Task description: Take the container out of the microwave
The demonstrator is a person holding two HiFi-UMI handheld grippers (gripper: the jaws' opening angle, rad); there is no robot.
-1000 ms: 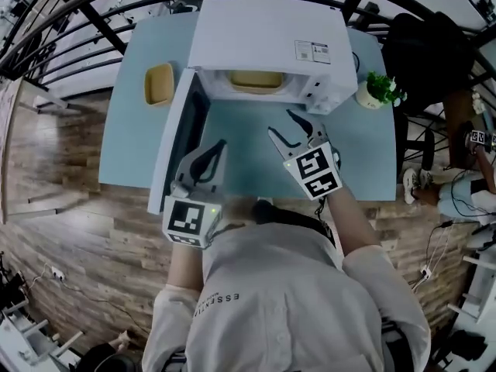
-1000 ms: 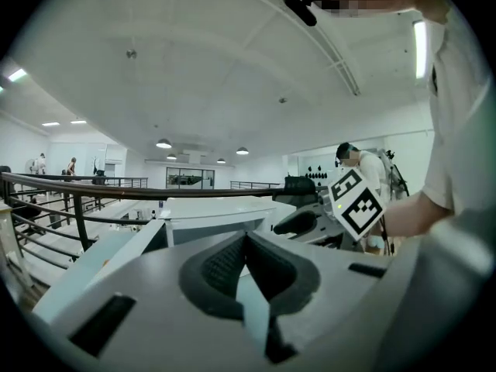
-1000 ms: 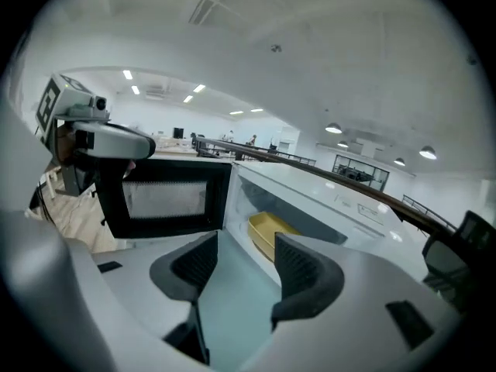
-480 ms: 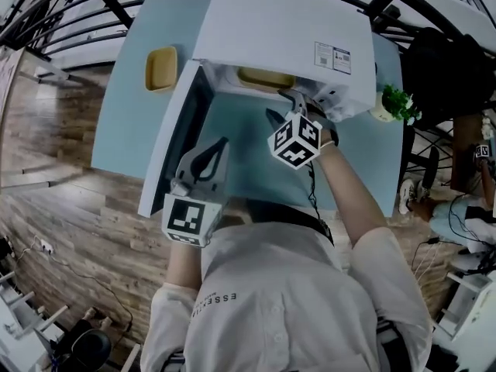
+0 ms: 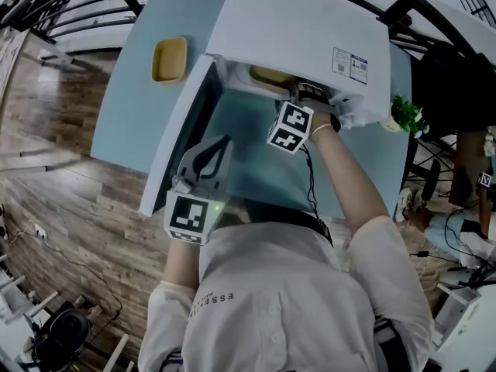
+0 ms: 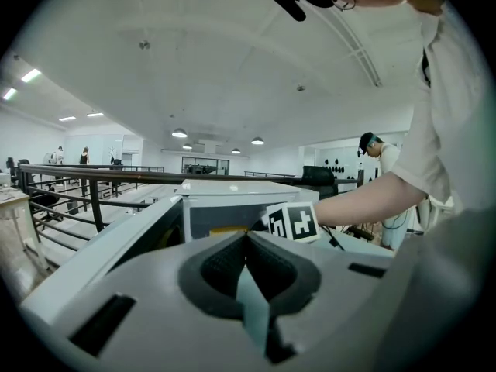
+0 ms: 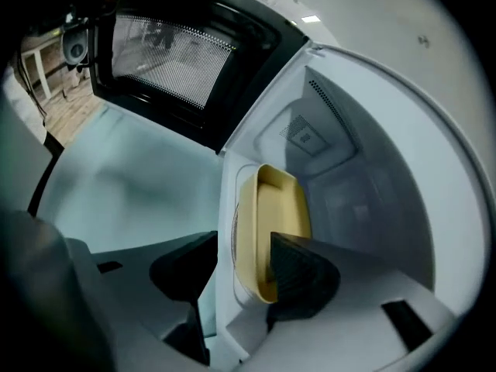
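The yellow container (image 5: 267,74) sits inside the white microwave (image 5: 302,29), whose door (image 5: 182,130) hangs open to the left. In the right gripper view the yellow container (image 7: 271,215) rests on the turntable. My right gripper (image 7: 244,262) is open and straddles its near rim, with one jaw inside the container and the other outside it. From the head view, the right gripper (image 5: 306,93) reaches into the cavity. My left gripper (image 5: 219,144) is shut on nothing and hovers over the table by the door's lower edge; its closed tips show in the left gripper view (image 6: 248,237).
A second yellow container (image 5: 169,59) lies on the light-blue table (image 5: 132,107) left of the microwave. A small potted plant (image 5: 407,116) stands at the microwave's right. The open door (image 7: 170,60) flanks my right gripper's left side. Railings run behind the table.
My right gripper has moved forward from above the table into the microwave cavity, up to the container's rim. The left gripper has stayed where it was.
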